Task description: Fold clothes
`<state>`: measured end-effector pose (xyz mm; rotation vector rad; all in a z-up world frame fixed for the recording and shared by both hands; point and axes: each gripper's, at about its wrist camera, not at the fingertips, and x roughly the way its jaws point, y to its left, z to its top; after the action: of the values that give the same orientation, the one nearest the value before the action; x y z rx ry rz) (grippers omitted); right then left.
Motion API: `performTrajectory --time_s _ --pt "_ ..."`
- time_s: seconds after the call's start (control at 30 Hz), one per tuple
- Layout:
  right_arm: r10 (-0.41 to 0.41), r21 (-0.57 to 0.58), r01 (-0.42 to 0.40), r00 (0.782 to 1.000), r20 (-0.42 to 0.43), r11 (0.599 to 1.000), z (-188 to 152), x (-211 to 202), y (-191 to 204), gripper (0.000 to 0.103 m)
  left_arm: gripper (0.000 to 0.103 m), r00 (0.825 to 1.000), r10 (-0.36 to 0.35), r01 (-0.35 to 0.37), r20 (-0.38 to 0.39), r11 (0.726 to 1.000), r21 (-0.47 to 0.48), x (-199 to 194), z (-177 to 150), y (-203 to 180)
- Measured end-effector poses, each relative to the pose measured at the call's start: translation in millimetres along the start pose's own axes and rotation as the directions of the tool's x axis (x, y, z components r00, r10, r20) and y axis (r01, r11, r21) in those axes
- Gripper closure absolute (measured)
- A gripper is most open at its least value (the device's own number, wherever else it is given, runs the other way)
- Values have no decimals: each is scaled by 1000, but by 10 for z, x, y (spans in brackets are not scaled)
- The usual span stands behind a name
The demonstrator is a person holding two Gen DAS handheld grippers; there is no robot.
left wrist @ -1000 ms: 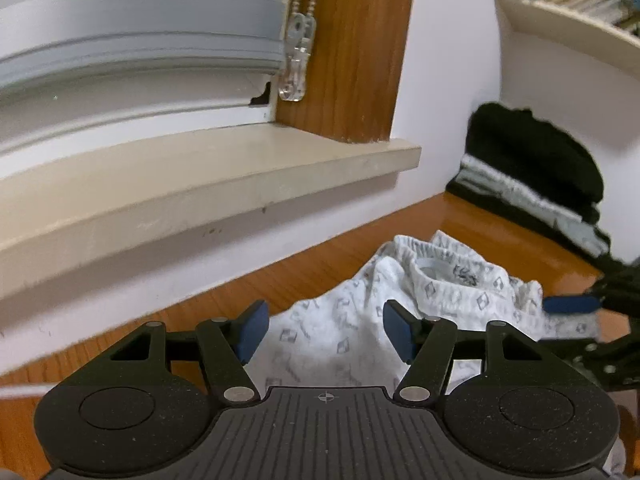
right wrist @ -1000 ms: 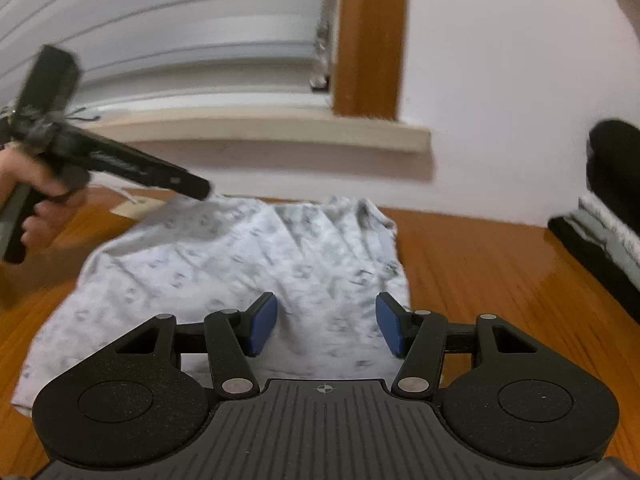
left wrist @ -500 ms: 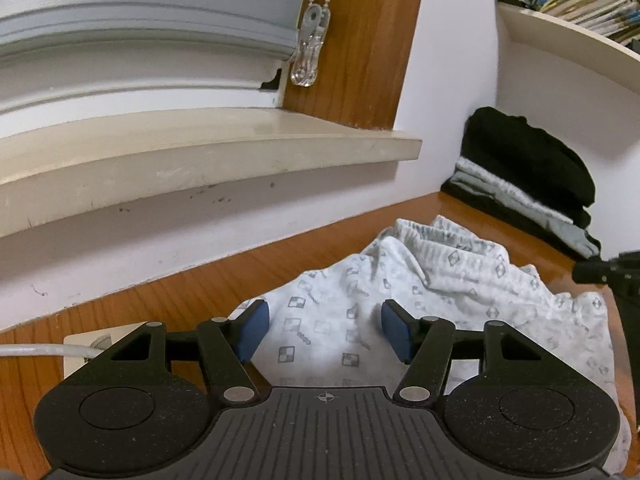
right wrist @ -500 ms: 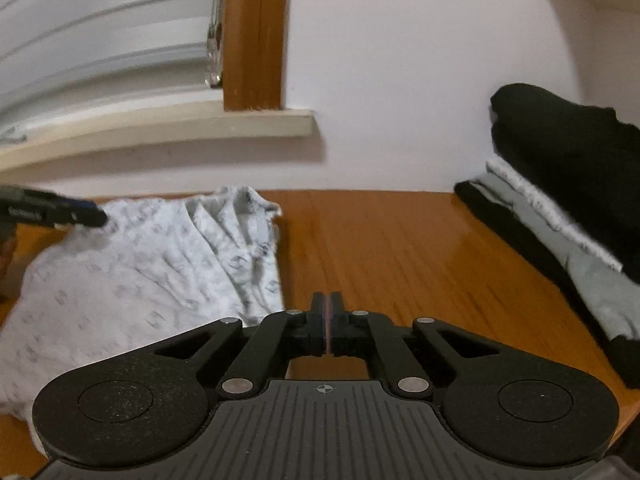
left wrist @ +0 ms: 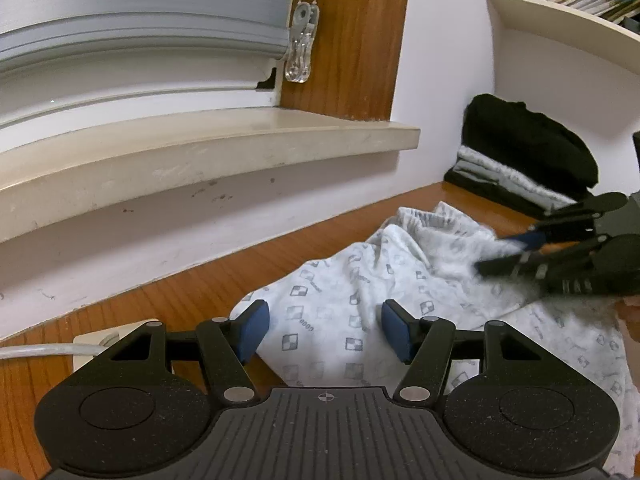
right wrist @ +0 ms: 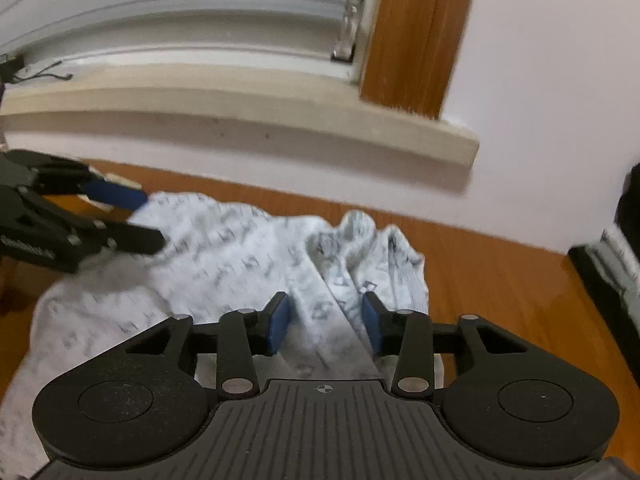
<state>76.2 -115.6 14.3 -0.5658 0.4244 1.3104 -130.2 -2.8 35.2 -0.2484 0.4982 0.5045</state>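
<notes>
Left hand-held gripper (left wrist: 324, 330) hovering with jaws apart over the near-left edge of white patterned garment (left wrist: 360, 300) lying crumpled on the wooden tabletop (left wrist: 192, 296) under the window sill (left wrist: 200, 152); right hand-held gripper (right wrist: 325, 322) opening, jaws parted above the garment's bunched fold, not gripping; folded clothes stack (left wrist: 528, 160) sitting far right

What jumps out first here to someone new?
The crumpled white patterned garment sprawled across the wooden tabletop below the window sill. Both grippers work it: the left gripper hovers open over its near edge, while the right gripper, jaws opening, straddles a raised fold. A folded stack of dark clothes sits against the far wall.
</notes>
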Motion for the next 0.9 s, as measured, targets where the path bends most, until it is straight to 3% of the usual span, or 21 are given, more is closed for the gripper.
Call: performTrajectory --time_s 0.13,0.17,0.2,0.27,0.3,0.47,0.6,0.77,0.87,0.9 --pt "-86 170 77 995 48 982 -84 -254 -363 93 38 1000 -1 1 -7 1000 -2 1 1 8" --pt "-82 222 74 996 23 972 -117 -260 -465 91 38 1000 -2 2 -9 1000 -1 4 0 7" --pt "-82 258 79 997 1 963 -148 -260 -543 82 38 1000 -3 3 -11 1000 0 8 -1 6" --pt "-112 254 115 993 -23 960 -188 -240 -569 62 38 1000 1 -1 -14 1000 8 10 -2 -3" --pt "-121 247 121 993 -17 961 -186 -262 -558 60 38 1000 3 -3 -13 1000 12 9 4 -3" --pt "-110 198 101 993 34 975 -127 -487 -451 59 38 1000 4 -3 -12 1000 19 3 4 -3" --pt "-54 183 49 998 26 982 -292 -741 -420 59 38 1000 8 -7 -27 1000 26 15 -6 -10" --pt "-10 205 19 999 -43 979 -564 -812 -494 59 38 998 13 -10 -64 999 32 61 -1 -16" --pt "17 243 -6 999 -42 970 -615 -890 -567 86 38 996 14 -11 -83 1000 29 91 -7 -2" --pt "7 248 2 999 -35 969 -616 -965 -582 90 38 996 11 -9 -83 1000 26 90 -12 6"
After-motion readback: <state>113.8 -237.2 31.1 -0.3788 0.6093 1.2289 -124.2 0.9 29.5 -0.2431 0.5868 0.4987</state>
